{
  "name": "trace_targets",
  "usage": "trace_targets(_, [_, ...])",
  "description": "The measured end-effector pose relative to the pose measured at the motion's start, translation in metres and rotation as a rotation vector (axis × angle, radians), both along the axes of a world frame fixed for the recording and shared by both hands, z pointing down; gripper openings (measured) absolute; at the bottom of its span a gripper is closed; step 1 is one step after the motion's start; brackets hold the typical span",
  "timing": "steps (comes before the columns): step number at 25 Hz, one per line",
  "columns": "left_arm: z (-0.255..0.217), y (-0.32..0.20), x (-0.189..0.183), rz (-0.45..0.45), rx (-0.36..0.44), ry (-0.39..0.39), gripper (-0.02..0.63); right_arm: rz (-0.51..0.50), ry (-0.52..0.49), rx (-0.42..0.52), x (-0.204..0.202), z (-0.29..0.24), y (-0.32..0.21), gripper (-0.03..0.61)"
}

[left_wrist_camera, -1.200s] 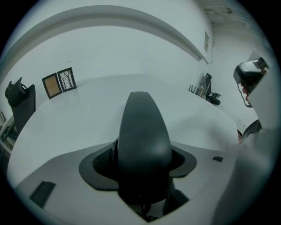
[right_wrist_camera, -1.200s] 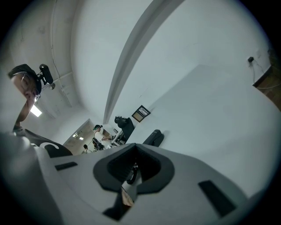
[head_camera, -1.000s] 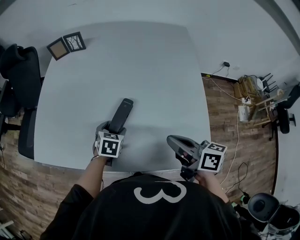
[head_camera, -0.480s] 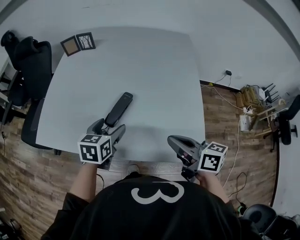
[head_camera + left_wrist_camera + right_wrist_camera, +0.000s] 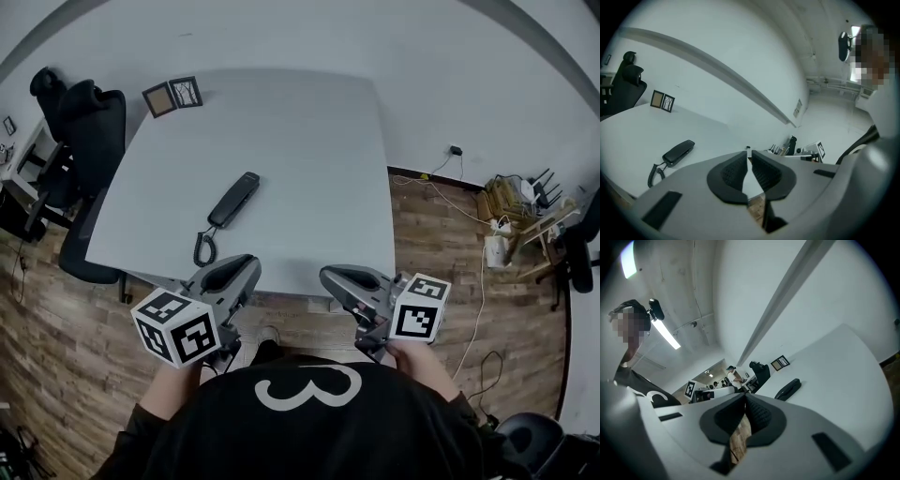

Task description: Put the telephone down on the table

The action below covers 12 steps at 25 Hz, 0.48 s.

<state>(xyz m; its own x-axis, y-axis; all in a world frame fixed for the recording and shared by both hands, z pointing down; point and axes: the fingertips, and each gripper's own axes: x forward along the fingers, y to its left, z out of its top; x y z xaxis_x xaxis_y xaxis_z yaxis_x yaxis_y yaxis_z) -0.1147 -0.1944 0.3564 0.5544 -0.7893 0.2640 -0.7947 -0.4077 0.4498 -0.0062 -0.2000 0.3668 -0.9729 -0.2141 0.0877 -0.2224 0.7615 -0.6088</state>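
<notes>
Head view: saw the telephone [image 5: 234, 199] lying flat on the pale surface [image 5: 309, 141], left of centre, with its coiled cord [image 5: 203, 247] curled toward the near edge. Noted two small picture frames [image 5: 173, 97] at the far left corner and a black chair [image 5: 80, 141] just beyond the left edge. Found both grippers held low and close to the body, off the near edge and over the wood floor [image 5: 300, 319], well apart from the telephone. Saw the left gripper [image 5: 247, 268] angled far and to the right, marker cube [image 5: 176, 328] nearest the camera, and the right gripper [image 5: 328, 276] angled far and to the left, with only a bit of the hand [image 5: 412, 353] showing behind its cube [image 5: 420, 307].

Left gripper view: caught the fingers [image 5: 733, 172] closing, down to a thin slit at the tips, with nothing between them. Placed the telephone [image 5: 678, 152] away to the far left on the surface, untouched, with the frames [image 5: 662, 100] farther off.

Right gripper view: found the fingers [image 5: 758, 416] brought together at the tips and holding nothing. Spotted the telephone [image 5: 788, 389] lying on the surface to the far right, clear of the gripper.
</notes>
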Motion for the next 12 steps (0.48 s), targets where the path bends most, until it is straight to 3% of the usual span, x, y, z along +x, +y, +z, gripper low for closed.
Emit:
trace_targets(2, [-0.011, 0.022, 0.019, 0.017, 0.045, 0.012, 0.012, -0.017, -0.021, 0.009, 0.009, -0.005, 0.018, 0.009])
trace_targets(12, [-0.01, 0.104, 0.082, 0.02, 0.063, 0.031, 0.011, -0.086, -0.039, 0.036, 0.045, -0.006, 0.095, 0.008])
